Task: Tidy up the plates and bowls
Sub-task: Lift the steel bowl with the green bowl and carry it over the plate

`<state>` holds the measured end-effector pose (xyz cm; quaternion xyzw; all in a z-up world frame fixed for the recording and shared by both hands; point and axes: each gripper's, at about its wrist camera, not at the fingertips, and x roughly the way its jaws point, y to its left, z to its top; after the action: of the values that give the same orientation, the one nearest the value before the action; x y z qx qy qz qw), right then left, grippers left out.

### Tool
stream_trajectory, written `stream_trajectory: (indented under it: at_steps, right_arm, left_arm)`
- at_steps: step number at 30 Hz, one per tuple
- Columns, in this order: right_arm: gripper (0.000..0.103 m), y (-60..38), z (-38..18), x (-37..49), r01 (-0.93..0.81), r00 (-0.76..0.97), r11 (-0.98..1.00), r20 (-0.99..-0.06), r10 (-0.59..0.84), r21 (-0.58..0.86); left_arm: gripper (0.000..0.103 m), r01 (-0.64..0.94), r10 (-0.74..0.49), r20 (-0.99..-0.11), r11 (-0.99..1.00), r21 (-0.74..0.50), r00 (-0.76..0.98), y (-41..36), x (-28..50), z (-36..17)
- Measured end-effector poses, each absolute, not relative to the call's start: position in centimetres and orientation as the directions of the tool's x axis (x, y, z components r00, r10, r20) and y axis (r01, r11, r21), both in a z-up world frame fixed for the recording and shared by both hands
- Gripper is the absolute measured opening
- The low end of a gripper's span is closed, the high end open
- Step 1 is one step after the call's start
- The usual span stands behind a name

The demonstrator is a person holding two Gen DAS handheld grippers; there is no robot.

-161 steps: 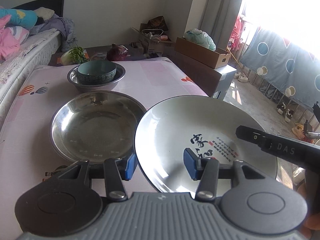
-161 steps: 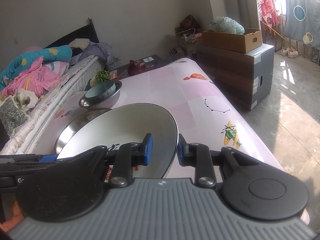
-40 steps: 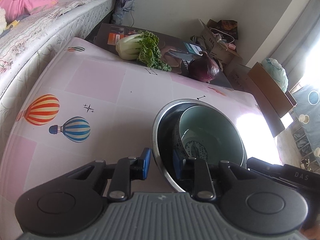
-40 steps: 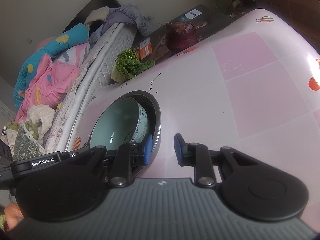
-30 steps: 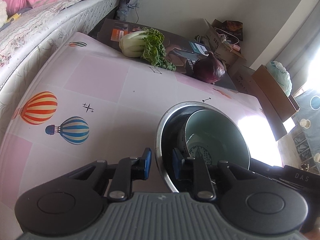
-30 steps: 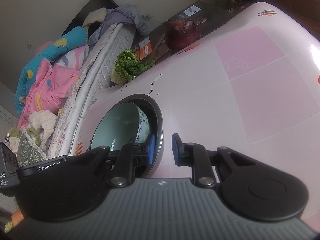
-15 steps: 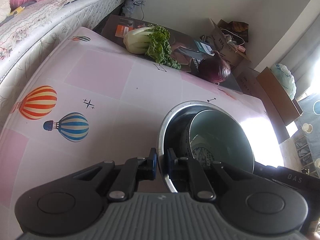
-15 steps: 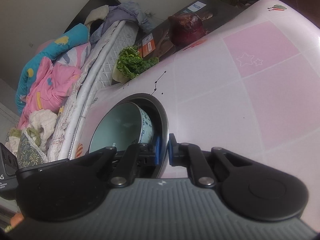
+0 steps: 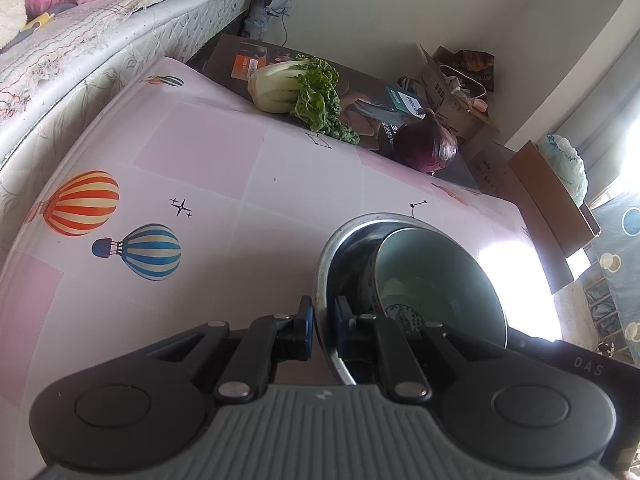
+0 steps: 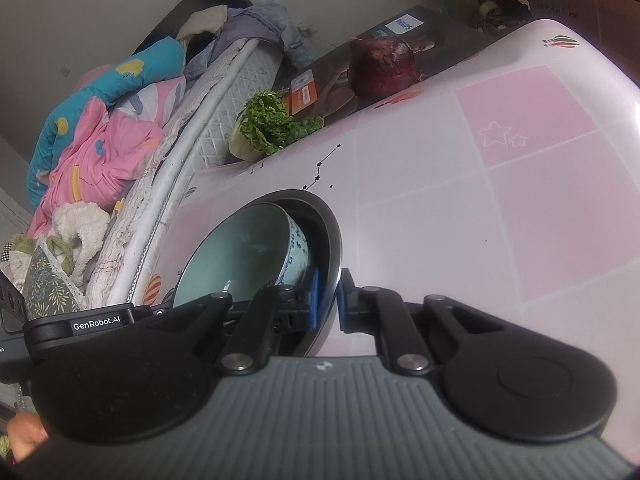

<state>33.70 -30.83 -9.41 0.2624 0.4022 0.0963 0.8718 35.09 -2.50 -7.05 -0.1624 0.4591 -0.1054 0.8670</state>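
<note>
A steel bowl (image 9: pixel 340 248) (image 10: pixel 332 224) rests on the pink patterned table (image 9: pixel 200 168) with a pale green ceramic bowl (image 9: pixel 440 276) (image 10: pixel 244 256) nested inside it. My left gripper (image 9: pixel 323 320) is shut on the steel bowl's near-left rim, one blue pad outside and one inside. My right gripper (image 10: pixel 328 300) is shut on the rim at the opposite side, its pads pinching the thin steel edge. The other gripper's black body shows at each frame's lower edge.
A leafy cabbage (image 9: pixel 296 88) and a purple cabbage (image 9: pixel 426 146) lie on a dark box beyond the table's far edge. A bed with bedding (image 10: pixel 100 128) runs along the left side. Cardboard boxes (image 9: pixel 552 204) stand to the right.
Both grippers closed on the steel bowl's rim; a second ago their jaws stood slightly apart around it. Both hands have stayed where they were.
</note>
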Motion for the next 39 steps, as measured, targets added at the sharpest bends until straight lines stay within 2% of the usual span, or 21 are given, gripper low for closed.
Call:
stream_trajectory:
  at_steps: [25, 39]
  right_arm:
    - [0.010, -30.7, -4.8, 31.0, 0.010, 0.693, 0.851, -0.617, 0.373, 0.525]
    - [0.010, -30.3, -1.1, 22.8, 0.016, 0.704, 0.845, -0.606, 0.370, 0.534]
  left_arm:
    - [0.011, 0.053, -0.343, -0.716, 0.917, -0.395, 0.608, -1.8, 32.7, -3.2]
    - [0.011, 0.078, -0.360, -0.698, 0.912, -0.402, 0.619, -1.5, 25.9, 0.1]
